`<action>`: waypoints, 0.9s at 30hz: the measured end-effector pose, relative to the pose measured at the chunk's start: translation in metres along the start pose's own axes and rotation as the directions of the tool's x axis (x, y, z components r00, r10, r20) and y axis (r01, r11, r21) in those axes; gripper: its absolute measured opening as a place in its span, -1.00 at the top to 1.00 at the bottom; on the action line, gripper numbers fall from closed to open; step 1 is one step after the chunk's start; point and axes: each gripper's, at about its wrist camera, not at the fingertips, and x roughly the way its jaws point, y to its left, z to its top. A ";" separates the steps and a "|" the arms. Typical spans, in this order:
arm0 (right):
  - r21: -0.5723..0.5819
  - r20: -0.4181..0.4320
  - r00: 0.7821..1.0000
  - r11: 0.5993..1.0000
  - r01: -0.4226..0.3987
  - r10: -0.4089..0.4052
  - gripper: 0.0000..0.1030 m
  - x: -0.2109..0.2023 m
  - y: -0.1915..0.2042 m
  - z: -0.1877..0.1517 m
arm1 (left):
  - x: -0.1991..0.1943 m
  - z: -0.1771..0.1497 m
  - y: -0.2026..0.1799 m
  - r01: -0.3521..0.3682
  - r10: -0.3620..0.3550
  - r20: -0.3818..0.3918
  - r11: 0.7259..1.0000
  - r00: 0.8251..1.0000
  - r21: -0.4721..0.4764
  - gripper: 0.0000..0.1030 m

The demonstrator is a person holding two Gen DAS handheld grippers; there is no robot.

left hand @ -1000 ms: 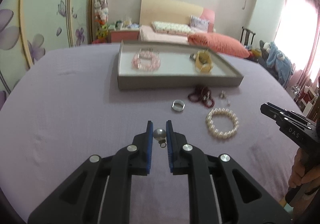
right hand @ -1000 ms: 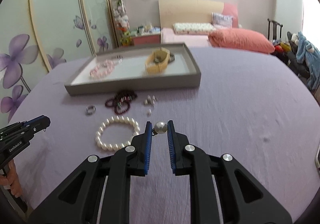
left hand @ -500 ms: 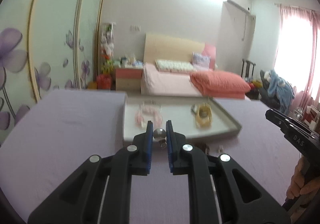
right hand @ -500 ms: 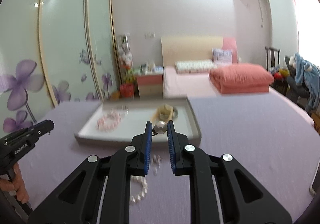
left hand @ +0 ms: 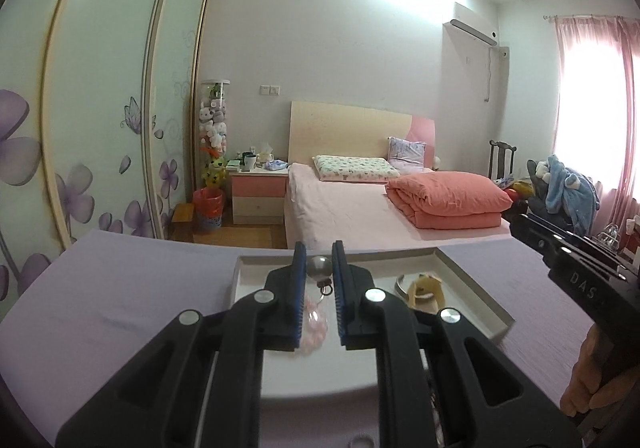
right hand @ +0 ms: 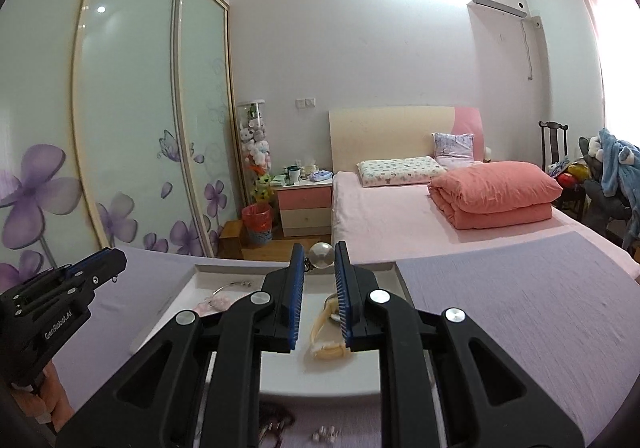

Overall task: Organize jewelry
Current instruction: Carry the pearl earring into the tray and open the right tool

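Observation:
My left gripper [left hand: 319, 254] is shut on a grey pearl earring [left hand: 319, 266], its small hook hanging below, held above the grey tray [left hand: 468, 284]. My right gripper [right hand: 320, 254] is shut on a white pearl earring [right hand: 322, 254], also above the tray [right hand: 180, 288]. In the tray lie a pink bead bracelet [left hand: 314, 322], a yellow watch [left hand: 426, 290], also seen in the right wrist view [right hand: 326, 332], and a silver bangle [right hand: 234, 285]. Each gripper shows at the edge of the other's view.
The tray sits on a purple tablecloth [right hand: 520, 308]. Small earrings [right hand: 325, 433] and dark red beads [right hand: 276, 418] lie on the cloth in front of the tray. A bed [left hand: 360, 204] stands beyond the table.
Both grippers have lifted their pearl earrings off the cloth and moved forward to above the tray, with the views tilting up toward the room.

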 end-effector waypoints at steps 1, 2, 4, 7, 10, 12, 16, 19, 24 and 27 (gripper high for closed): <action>-0.003 -0.001 1.000 1.000 0.003 -0.003 0.68 0.009 -0.001 0.001 | 0.007 0.000 0.000 -0.004 0.004 -0.002 1.000 1.000 -0.003 0.73; -0.005 -0.006 1.000 1.000 0.004 -0.004 0.68 0.018 -0.002 0.003 | 0.015 0.000 0.000 -0.004 0.004 -0.008 1.000 1.000 -0.010 0.73; -0.006 -0.016 1.000 1.000 0.008 -0.008 0.68 0.032 -0.002 0.002 | 0.033 0.000 0.000 -0.002 0.001 -0.029 1.000 1.000 -0.026 0.73; -0.006 -0.069 0.997 1.000 0.016 -0.016 0.68 0.059 -0.004 0.000 | 0.058 0.000 -0.001 -0.009 0.008 -0.057 1.000 0.998 -0.022 0.73; 0.018 -0.135 0.991 1.000 0.021 -0.018 0.68 0.081 -0.006 -0.004 | 0.078 -0.004 0.001 -0.008 0.006 -0.080 1.000 0.997 -0.024 0.73; 0.028 -0.180 0.984 0.999 0.021 -0.016 0.68 0.094 -0.007 -0.008 | 0.091 -0.006 0.001 -0.009 0.006 -0.101 1.000 0.995 -0.026 0.73; 0.034 -0.252 0.968 0.999 0.017 -0.008 0.68 0.115 -0.003 -0.014 | 0.111 -0.009 0.003 -0.006 0.001 -0.134 0.999 0.991 -0.038 0.73; 0.050 -0.294 0.956 0.999 0.017 -0.001 0.68 0.125 0.000 -0.017 | 0.121 -0.010 0.004 -0.004 -0.002 -0.155 0.999 0.988 -0.039 0.73; 0.074 -0.336 0.942 0.997 0.005 0.020 0.62 0.133 -0.001 -0.018 | 0.126 -0.016 0.003 0.008 -0.014 -0.176 0.999 0.984 -0.033 0.73; 0.091 -0.332 0.943 0.996 -0.002 0.032 0.29 0.133 -0.005 -0.016 | 0.126 -0.017 0.004 0.011 -0.017 -0.177 0.999 0.984 -0.033 0.71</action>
